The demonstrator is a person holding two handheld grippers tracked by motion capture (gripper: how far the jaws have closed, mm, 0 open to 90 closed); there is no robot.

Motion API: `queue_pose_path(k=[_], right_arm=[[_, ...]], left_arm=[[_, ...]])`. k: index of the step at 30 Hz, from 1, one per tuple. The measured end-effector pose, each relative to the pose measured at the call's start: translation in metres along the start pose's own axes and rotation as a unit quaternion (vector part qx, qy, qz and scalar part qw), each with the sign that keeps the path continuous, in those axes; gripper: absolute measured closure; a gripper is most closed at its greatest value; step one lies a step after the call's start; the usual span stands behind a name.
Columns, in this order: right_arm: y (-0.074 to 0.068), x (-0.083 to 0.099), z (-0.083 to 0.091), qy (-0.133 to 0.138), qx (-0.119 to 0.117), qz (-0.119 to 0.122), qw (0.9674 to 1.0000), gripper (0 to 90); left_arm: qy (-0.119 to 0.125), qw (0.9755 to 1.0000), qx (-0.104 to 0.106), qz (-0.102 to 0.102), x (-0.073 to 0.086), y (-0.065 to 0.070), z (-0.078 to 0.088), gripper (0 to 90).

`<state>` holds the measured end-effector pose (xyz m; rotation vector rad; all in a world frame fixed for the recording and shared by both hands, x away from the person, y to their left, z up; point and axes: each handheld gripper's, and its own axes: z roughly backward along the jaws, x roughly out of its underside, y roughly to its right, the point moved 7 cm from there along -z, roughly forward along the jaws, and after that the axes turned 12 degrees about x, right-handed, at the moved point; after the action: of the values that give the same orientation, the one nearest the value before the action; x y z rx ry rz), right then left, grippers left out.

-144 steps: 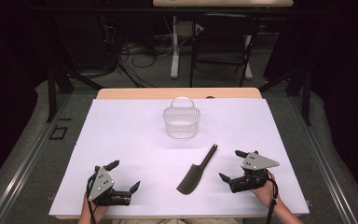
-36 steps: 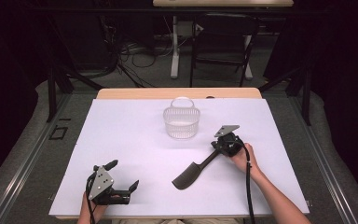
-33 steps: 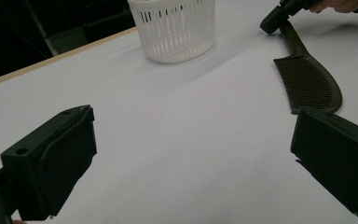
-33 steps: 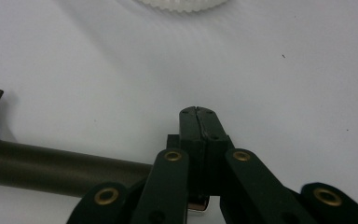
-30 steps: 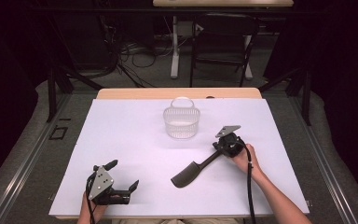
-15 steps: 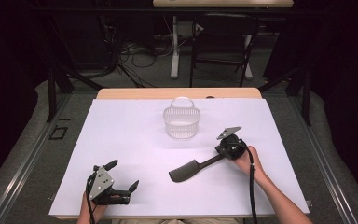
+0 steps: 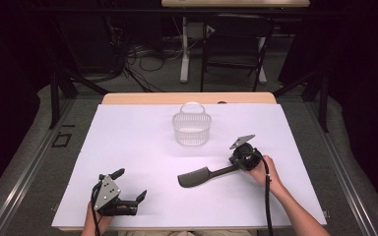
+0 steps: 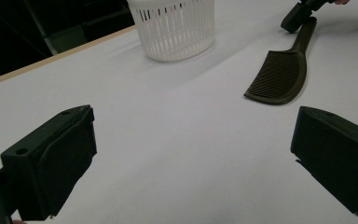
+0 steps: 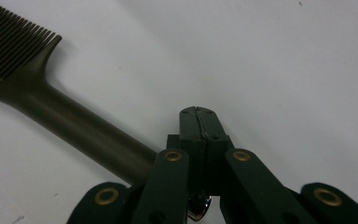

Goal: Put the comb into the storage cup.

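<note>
Comb (image 7: 197, 176) lies near the surface's (image 7: 128, 142) middle, its handle beside the right gripper (image 7: 239, 158), whose fingers are closed together, apparently pushing it. Left gripper (image 7: 128, 191) rests wide open near the front edge. Swinging it well probably means keeping steady contact low against the handle.

The right gripper (image 7: 240, 158), once resting near the desk's front right edge, now sits farther in beside the dark comb (image 7: 200, 176), jaws pressed together at its handle end. The comb has swung from a steep diagonal to lie nearly crosswise, teeth end toward the left.
</note>
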<state>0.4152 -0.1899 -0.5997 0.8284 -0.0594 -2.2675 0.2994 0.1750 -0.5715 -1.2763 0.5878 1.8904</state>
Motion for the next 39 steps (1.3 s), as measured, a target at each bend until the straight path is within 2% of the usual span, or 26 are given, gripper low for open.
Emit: queue_pose_path(k=[1,16,27,29,32,35,39], right_arm=[[-0.001,-0.001,-0.001,0.011,-0.001,-0.003,0.9999,90.0],[-0.006,0.003,0.003,-0.001,-0.006,0.008,0.9999,90.0],[-0.013,0.008,0.011,0.002,-0.011,0.016,0.9998,90.0],[-0.015,0.008,0.013,0.004,-0.017,0.011,0.9998,90.0],[-0.018,0.009,0.015,0.002,-0.018,0.01,0.9998,90.0],[-0.02,0.01,0.015,-0.003,-0.021,0.018,0.9996,90.0],[-0.023,0.009,0.015,-0.003,-0.023,0.023,0.9995,90.0]], left_arm=[[0.0,1.0,0.001,0.0,0.0,0.0,0.0,0.2],[0.0,1.0,-0.001,0.001,0.0,-0.001,0.0,0.2],[0.002,1.0,0.0,0.002,-0.001,-0.001,0.0,0.1],[0.005,1.0,0.003,0.007,-0.001,-0.002,-0.002,0.1],[0.001,1.0,0.001,0.004,-0.001,-0.001,-0.001,0.1],[0.009,1.0,0.002,0.001,-0.003,0.001,0.0,0.2],[0.005,1.0,0.007,0.003,-0.002,0.001,-0.002,0.1]])
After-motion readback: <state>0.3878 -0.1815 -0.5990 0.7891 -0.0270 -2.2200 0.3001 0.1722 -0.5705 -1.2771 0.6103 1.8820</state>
